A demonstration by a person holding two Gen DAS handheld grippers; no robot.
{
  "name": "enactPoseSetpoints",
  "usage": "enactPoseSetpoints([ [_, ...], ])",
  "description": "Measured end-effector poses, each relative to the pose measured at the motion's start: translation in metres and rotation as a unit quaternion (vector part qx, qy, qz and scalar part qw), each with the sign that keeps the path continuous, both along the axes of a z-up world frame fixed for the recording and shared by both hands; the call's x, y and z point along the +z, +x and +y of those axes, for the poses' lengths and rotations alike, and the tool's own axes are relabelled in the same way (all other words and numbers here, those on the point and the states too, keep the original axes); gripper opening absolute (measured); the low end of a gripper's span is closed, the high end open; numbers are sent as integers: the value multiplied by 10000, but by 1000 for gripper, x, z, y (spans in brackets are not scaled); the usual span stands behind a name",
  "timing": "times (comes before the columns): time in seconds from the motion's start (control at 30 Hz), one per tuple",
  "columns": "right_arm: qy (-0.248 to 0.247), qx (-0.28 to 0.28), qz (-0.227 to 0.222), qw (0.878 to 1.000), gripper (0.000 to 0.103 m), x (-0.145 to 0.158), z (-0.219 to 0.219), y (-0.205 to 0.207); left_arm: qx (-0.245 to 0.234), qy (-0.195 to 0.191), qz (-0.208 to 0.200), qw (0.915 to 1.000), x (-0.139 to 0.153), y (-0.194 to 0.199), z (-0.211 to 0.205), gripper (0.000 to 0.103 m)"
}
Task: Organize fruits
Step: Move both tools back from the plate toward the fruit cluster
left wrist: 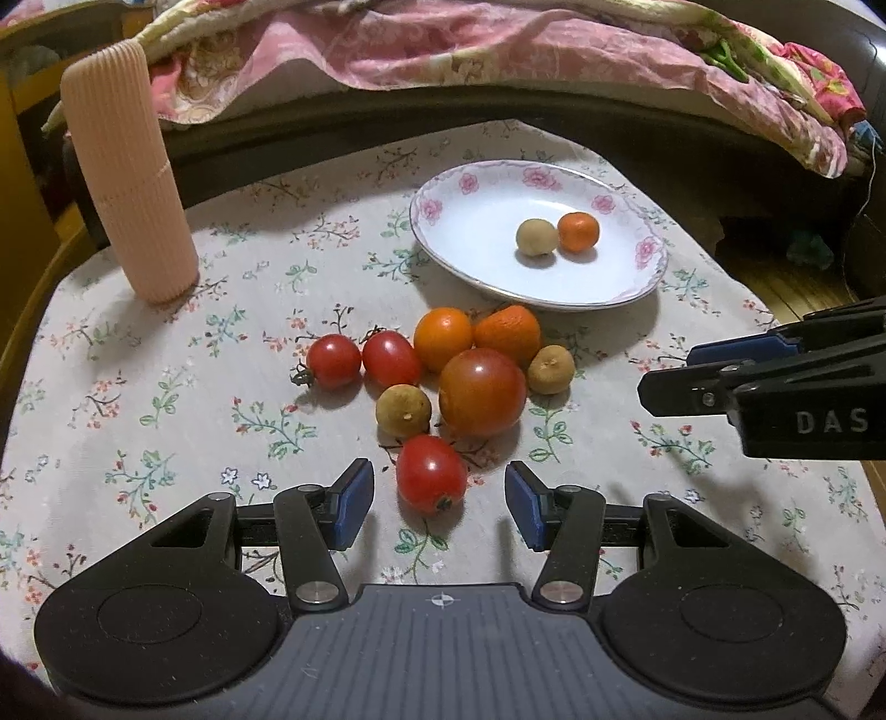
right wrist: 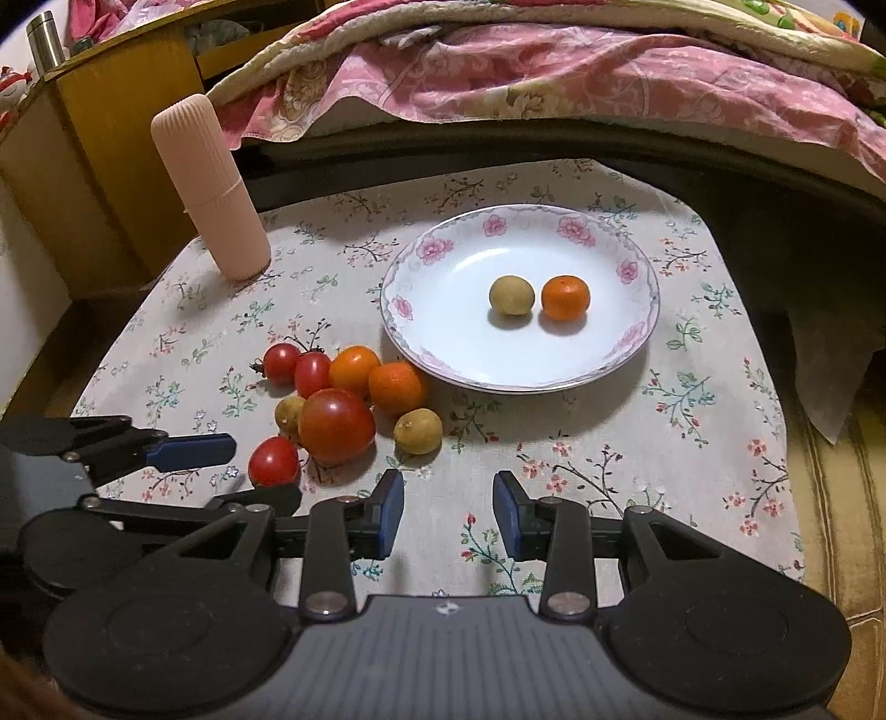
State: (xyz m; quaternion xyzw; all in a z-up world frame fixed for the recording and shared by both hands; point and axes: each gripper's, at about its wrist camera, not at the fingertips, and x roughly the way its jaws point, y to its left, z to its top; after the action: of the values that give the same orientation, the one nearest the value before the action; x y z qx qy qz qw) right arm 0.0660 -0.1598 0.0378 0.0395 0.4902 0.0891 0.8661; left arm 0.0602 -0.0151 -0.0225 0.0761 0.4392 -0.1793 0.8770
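Note:
A white plate with a pink flower rim point(left wrist: 476, 238) point(right wrist: 459, 315) holds a tan longan point(left wrist: 535, 237) point(right wrist: 511, 295) and a small orange point(left wrist: 578, 231) point(right wrist: 565, 298). In front of it, on the floral cloth, lies a cluster of several fruits around a big tomato point(left wrist: 482, 390) point(right wrist: 336, 425). Nearest me is a small red tomato point(left wrist: 431, 473) point(right wrist: 273, 461). My left gripper point(left wrist: 440, 501) point(right wrist: 238, 473) is open and low, with that tomato between its fingertips. My right gripper point(right wrist: 448, 518) point(left wrist: 673, 374) is open over bare cloth, right of the cluster.
A tall pink ribbed cylinder point(left wrist: 130, 177) point(right wrist: 210, 188) stands at the back left of the table. A pink quilt point(left wrist: 443, 50) point(right wrist: 554, 72) hangs behind the far edge. A wooden cabinet point(right wrist: 111, 122) stands at the left.

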Motion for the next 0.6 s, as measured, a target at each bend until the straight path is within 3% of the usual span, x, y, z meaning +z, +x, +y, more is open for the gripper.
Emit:
enactPoseSetpoints([
  [0.33,33,93,118,9999,38,-9,5,9,69,-7,80,9999,-14,11,-1,58],
  [0.6,66,161,179,9997,38,-19,7,16,86,-27,68,9999,-14,16,0,40],
])
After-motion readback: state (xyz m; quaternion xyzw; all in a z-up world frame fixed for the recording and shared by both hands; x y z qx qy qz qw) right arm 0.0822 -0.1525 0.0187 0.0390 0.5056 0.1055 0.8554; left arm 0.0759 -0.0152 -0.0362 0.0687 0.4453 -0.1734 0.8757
